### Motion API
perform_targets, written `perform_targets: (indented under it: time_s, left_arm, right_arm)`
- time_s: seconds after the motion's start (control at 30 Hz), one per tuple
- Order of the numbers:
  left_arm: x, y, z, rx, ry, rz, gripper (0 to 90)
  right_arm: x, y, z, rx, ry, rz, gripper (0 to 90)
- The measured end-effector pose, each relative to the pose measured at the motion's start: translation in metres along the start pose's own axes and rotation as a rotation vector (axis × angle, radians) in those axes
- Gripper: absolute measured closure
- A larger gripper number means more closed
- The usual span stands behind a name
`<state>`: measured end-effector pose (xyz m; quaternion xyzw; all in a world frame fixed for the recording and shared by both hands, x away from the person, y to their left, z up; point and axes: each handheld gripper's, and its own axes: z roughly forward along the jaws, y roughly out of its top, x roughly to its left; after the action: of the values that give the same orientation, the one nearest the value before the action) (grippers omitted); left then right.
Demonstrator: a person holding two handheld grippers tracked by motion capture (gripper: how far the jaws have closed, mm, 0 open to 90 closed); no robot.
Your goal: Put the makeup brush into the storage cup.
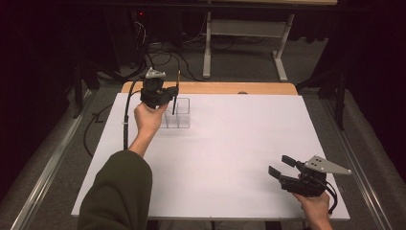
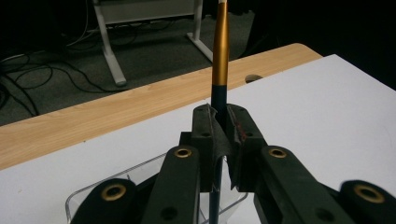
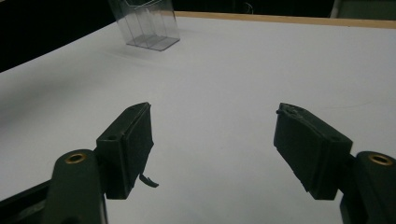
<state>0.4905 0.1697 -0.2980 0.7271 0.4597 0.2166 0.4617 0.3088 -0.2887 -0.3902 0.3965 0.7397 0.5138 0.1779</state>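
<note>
A slim pen (image 2: 220,51) with a gold upper barrel and dark lower part stands upright, and my left gripper (image 2: 220,122) is shut on its dark part. In the high view the left gripper (image 1: 168,94) holds the pen (image 1: 176,93) over a clear plastic holder (image 1: 178,115) at the table's far left, the pen's lower end reaching down into it. The holder's rim (image 2: 88,193) lies just below the jaws. My right gripper (image 1: 281,165) rests near the front right corner of the table, and its pads (image 3: 135,144) stand wide apart with nothing between them.
A white sheet (image 1: 225,153) covers the table, with a wooden edge (image 1: 215,88) along the far side. The clear holder (image 3: 144,23) stands far ahead of the right gripper. Beyond the table, cables and white desk legs (image 1: 207,52) sit on the dark floor.
</note>
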Motion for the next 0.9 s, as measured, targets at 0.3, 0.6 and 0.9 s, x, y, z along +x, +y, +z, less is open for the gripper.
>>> perform_targets:
  time_s: [0.3,0.6,0.9]
  left_arm:
    - [-0.001,0.002,0.005,-0.009,0.021,0.009,82.2]
    - [0.001,0.001,0.012,-0.01,0.044,0.012,82.2]
    - [0.002,-0.001,0.017,-0.005,0.065,0.023,82.2]
  right_arm:
    - [0.0,0.0,0.0,0.0,0.004,-0.002,29.5]
    - [0.0,0.0,0.0,-0.001,0.007,0.0,29.4]
    - [0.0,0.0,0.0,-0.001,0.01,0.002,29.4]
